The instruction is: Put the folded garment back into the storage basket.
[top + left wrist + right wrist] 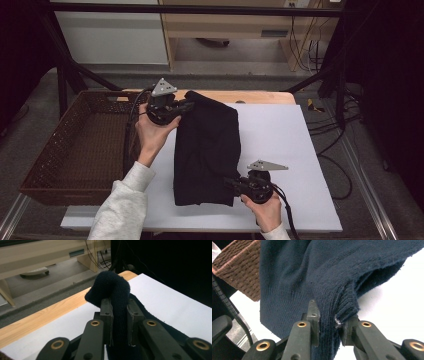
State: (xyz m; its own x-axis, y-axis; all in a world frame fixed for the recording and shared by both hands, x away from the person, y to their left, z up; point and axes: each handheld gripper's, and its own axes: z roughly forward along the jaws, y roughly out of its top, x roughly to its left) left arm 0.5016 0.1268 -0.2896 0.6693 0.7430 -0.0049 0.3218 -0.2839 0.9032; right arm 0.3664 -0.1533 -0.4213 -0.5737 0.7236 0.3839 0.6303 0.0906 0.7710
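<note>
Near the bench's (280,97) far edge, the left tongs (186,105) pinch the dark knit garment (207,150); toward the near edge, the right tongs (231,183) clamp its other end. A wicker basket (55,165) adjoins the left edge.

Light grey sleeve (122,207); black left gripper (186,106) and right gripper (231,183), brass-ringed pivots, grey triangular plates, black cables.

A wooden counter (260,96) is covered by a white sheet (280,150). A dark folded garment (207,150) is spread on the sheet, and a brown woven basket (75,145) is set alongside.
</note>
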